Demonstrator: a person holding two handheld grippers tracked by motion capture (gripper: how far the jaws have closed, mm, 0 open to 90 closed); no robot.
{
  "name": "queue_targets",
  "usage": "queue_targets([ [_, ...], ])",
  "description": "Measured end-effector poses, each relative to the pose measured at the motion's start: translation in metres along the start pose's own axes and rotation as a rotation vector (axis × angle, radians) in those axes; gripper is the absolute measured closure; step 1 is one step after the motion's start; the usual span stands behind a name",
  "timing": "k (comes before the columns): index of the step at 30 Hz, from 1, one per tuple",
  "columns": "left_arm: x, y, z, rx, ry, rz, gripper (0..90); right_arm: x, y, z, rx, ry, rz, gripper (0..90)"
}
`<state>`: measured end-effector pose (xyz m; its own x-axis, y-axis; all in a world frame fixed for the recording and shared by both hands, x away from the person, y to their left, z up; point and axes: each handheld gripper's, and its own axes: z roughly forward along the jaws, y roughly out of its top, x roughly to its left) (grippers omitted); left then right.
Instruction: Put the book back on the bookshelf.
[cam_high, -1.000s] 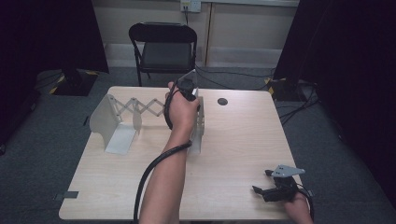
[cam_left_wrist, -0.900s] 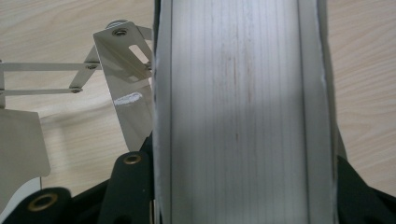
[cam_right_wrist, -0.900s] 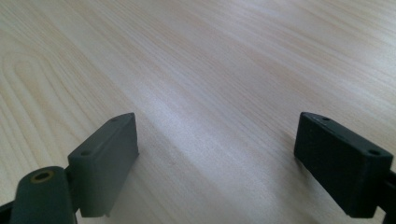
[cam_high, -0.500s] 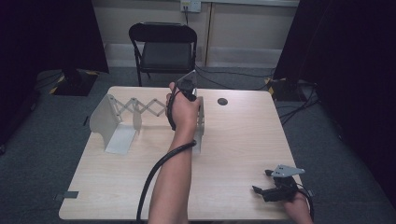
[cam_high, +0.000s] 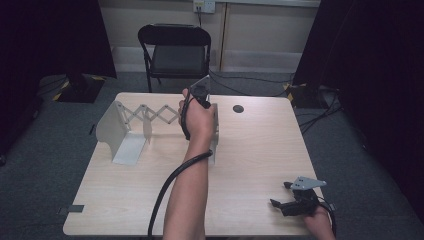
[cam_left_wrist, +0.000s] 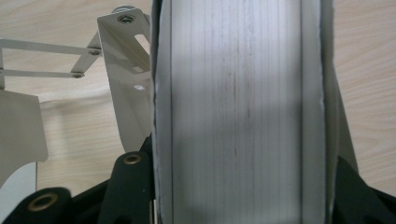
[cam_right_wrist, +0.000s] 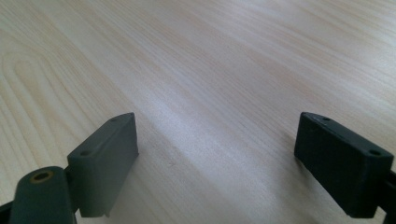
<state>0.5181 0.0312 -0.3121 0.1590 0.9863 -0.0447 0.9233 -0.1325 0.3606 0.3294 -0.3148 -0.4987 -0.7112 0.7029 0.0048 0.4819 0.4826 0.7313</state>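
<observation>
- The folding metal rack (cam_high: 150, 125) stands on the far half of the table (cam_high: 250, 165). It is stretched out, with a scissor lattice joining an end plate on its left to another on its right.
- The left tool (cam_high: 200, 97) is clamped on the rack's right end plate (cam_left_wrist: 236, 112). In the left gripper view the pale plate sits between the black jaws, upright on its edge.
- The step in hand appears to be sliding that end plate, either to stretch the rack or to close it.
- The next move likely calls for a straight, level pull or push along the lattice, with the plate kept upright so the joints do not bind.
- The rack's long axis runs left to right across the table, parallel to its far edge.
- The right tool (cam_high: 295, 200) rests open and empty near the table's front right corner, well apart from the rack.
</observation>
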Motion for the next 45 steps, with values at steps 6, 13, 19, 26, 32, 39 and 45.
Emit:
queue_targets([
  [6, -0.001, 0.0, 0.001, -0.005, -0.001, -0.007, 52.1, 0.0, 0.0, 0.0, 0.0, 0.0, -0.001, 12.9],
  [13, -0.002, 0.0, -0.001, -0.043, 0.004, 0.022, 50.7, 0.0, 0.0, 0.0, 0.0, 0.0, -0.001, 12.9],
  [19, 0.0, -0.002, -0.005, -0.05, -0.02, 0.024, 48.4, 0.0, 0.0, 0.0, 0.0, 0.0, 0.0, 12.9],
  [26, 0.005, -0.008, -0.009, -0.064, -0.053, 0.022, 46.1, 0.0, 0.0, 0.0, 0.001, 0.0, -0.001, 12.9],
  [32, 0.004, -0.012, -0.012, -0.075, -0.049, 0.052, 44.5, 0.0, 0.0, 0.0, 0.001, 0.0, -0.001, 12.9],
  [39, 0.007, -0.018, -0.015, -0.081, -0.072, 0.066, 42.9, 0.0, 0.0, 0.0, 0.0, 0.0, -0.002, 12.9],
  [45, 0.01, -0.023, -0.016, -0.094, -0.106, 0.075, 42.5, 0.0, 0.0, 0.0, 0.0, 0.0, -0.003, 12.9],
])
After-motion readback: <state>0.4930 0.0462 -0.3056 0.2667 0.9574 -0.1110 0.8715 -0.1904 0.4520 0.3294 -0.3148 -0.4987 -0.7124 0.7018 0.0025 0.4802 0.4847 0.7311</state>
